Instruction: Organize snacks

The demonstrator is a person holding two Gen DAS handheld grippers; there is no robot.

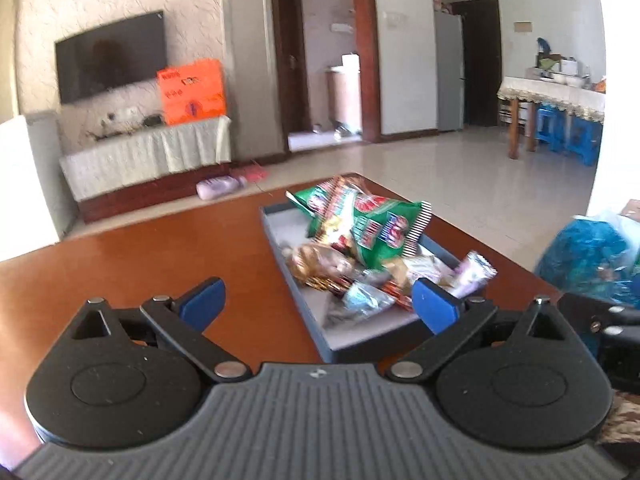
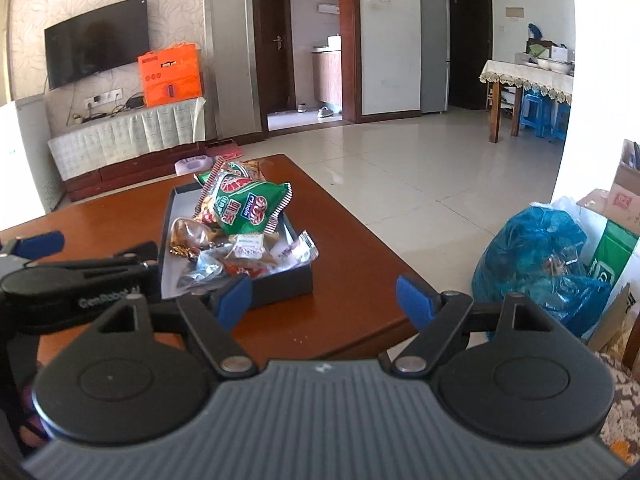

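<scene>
Reddish-brown wood makes up the low table [image 2: 340,280], and on it sits a shallow dark box [image 2: 288,280] with a pale inside, piled with snacks. On top of the heap lies a green crisp packet [image 2: 248,208] with red and white print and a striped edge; under and around it are smaller wrapped sweets, among them a gold-wrapped one [image 2: 188,236] towards the left side of the box and a pale purple-and-white wrapper [image 2: 298,250] hanging over the right rim.

Both tools hover at the near end of the box, touching nothing. The left gripper [image 1: 320,304] has its blue pads spread wide apart, with the near corner of the box showing between them but not pinched. The right gripper [image 2: 324,300] is likewise spread wide, its left pad just in front of the box's near wall, its right pad over bare tabletop, with nothing between them.

On the floor to the right of the table stands a blue plastic bag [image 2: 536,256], with cardboard boxes beside it. Across the room a dark television [image 2: 96,56] hangs on the wall above a cloth-covered cabinet carrying an orange box [image 2: 172,74].
</scene>
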